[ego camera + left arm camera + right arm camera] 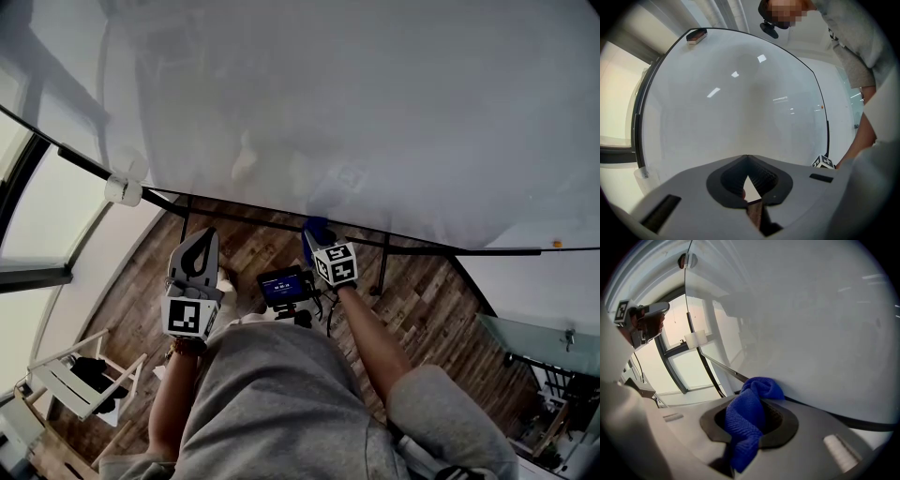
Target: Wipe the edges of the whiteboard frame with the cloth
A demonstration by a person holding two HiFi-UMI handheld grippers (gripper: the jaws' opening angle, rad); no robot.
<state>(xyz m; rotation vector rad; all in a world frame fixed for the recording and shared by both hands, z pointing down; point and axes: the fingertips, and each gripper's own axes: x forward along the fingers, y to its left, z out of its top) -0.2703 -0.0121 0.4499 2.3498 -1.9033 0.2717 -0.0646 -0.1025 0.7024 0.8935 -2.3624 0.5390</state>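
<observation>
The whiteboard (328,112) fills the top of the head view, its thin black frame (422,246) running along the lower edge. My right gripper (315,236) is shut on a blue cloth (316,228), which presses against that lower frame edge. In the right gripper view the cloth (750,413) bunches between the jaws and touches the frame (862,423). My left gripper (200,239) hangs below the frame to the left, shut with nothing in it and apart from the board. In the left gripper view the left gripper (747,161) points at the white board (736,108).
A white block (123,190) sits on the frame at the left, and an eraser (696,35) rests on the board's far edge. Below are the stand's legs (383,267), a device with a screen (284,285), a white chair (66,384) and wooden floor (431,309).
</observation>
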